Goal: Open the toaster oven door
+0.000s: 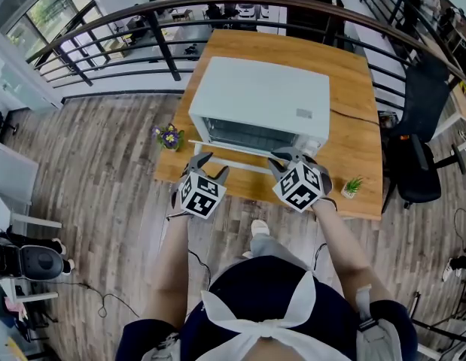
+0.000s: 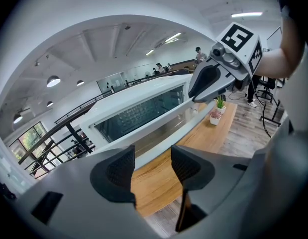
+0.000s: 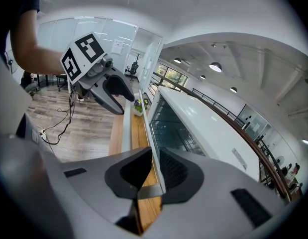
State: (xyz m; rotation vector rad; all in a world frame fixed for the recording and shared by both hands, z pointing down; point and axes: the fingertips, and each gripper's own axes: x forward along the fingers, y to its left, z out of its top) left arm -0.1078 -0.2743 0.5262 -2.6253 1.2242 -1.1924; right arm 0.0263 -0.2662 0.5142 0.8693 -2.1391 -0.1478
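Observation:
A white toaster oven [image 1: 263,100] stands on a wooden table [image 1: 353,89], its glass door [image 1: 248,135] facing me with a white handle bar [image 1: 233,162] along the front. My right gripper [image 1: 289,159] is at the door's right end. In the right gripper view, its jaws [image 3: 154,171] are shut on a thin white edge of the door [image 3: 150,126]. My left gripper [image 1: 212,165] hovers at the handle's left end. It [image 2: 153,166] is open, with only the table showing between its pads, just short of the handle [image 2: 193,121].
A small pot of purple flowers [image 1: 169,136] sits at the table's left front corner and a small green plant [image 1: 353,185] at its right front corner. A black office chair [image 1: 417,156] stands to the right. A dark railing [image 1: 165,51] runs behind the table.

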